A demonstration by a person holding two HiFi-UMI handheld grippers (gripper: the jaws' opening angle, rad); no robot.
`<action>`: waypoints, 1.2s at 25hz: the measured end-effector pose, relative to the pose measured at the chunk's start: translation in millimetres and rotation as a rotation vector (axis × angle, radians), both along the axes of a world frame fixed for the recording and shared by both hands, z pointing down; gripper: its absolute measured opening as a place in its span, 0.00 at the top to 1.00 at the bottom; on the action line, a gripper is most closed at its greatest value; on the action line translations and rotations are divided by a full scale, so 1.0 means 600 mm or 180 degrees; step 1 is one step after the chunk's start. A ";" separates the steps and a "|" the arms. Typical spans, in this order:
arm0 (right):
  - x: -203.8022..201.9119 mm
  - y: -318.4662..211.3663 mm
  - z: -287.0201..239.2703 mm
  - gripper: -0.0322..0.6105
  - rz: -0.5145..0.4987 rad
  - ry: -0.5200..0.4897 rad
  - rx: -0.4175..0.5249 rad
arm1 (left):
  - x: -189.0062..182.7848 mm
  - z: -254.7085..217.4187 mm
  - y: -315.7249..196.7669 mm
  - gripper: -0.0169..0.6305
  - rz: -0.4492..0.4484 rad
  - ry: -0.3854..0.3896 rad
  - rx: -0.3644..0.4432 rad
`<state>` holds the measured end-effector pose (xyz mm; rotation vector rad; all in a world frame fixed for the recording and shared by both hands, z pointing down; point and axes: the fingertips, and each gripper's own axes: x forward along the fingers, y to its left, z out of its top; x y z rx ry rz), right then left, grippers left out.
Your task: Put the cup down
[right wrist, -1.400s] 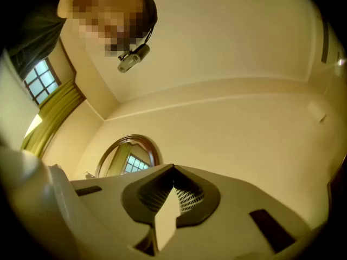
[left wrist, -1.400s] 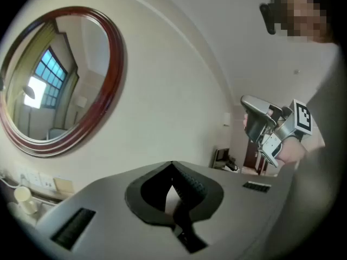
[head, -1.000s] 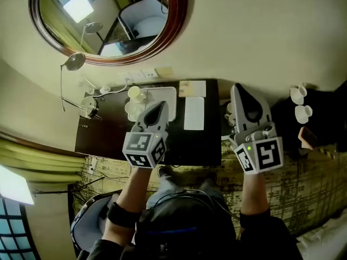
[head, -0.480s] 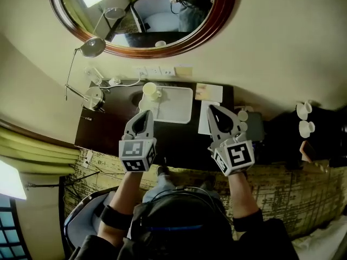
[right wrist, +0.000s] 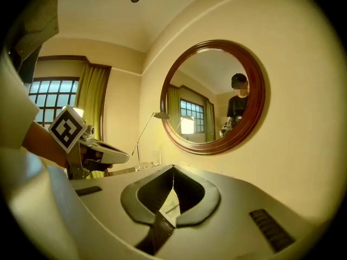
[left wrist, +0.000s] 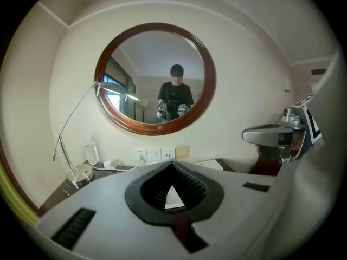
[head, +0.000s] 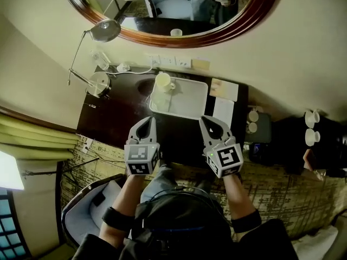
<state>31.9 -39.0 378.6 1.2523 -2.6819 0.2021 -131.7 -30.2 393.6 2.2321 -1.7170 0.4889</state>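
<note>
Cream-coloured and upright, the cup (head: 162,82) stands on the white tray (head: 187,99), in the tray's far left corner, toward the wall sockets and the lamp (head: 99,83). The tray lies on the dark desk (head: 114,121) below the round mirror (head: 255,16).

Your left claw (head: 147,124) has its jaws together with nothing between them. Its own view shows only a sliver of the pale tray through the slit. Your right claw (head: 210,124) is the same, with its pads meeting at the tips and nothing pinched. Both hang over the near edge of the desk, side by side, and are well apart from the cup. Neither touches the tray.

Judging from how things lie, your task looks finished. The cup sits on its base, free of both claws, with no tilt that the head view can show. No step seems left for the cup itself, beyond keeping your claws clear of it.

More small pale cups (head: 253,115) sit off the right end of the desk, and neither claw is near those. From here you cannot tell whether the cup holds anything, since its mouth is too small in the head view
</note>
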 end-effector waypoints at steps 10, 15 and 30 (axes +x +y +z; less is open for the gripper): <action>-0.115 -0.020 0.131 0.76 -0.0353 0.0303 -0.0425 | -0.039 0.081 -0.014 0.97 0.0096 -0.0051 -0.0185; -0.180 -0.056 0.172 0.59 -0.0610 0.0430 -0.0562 | -0.053 0.091 -0.034 0.97 0.0153 -0.0121 -0.0209; -0.293 -0.190 0.373 0.18 -0.0762 0.0836 -0.1033 | -0.095 0.134 -0.097 0.97 0.0203 -0.0197 -0.0246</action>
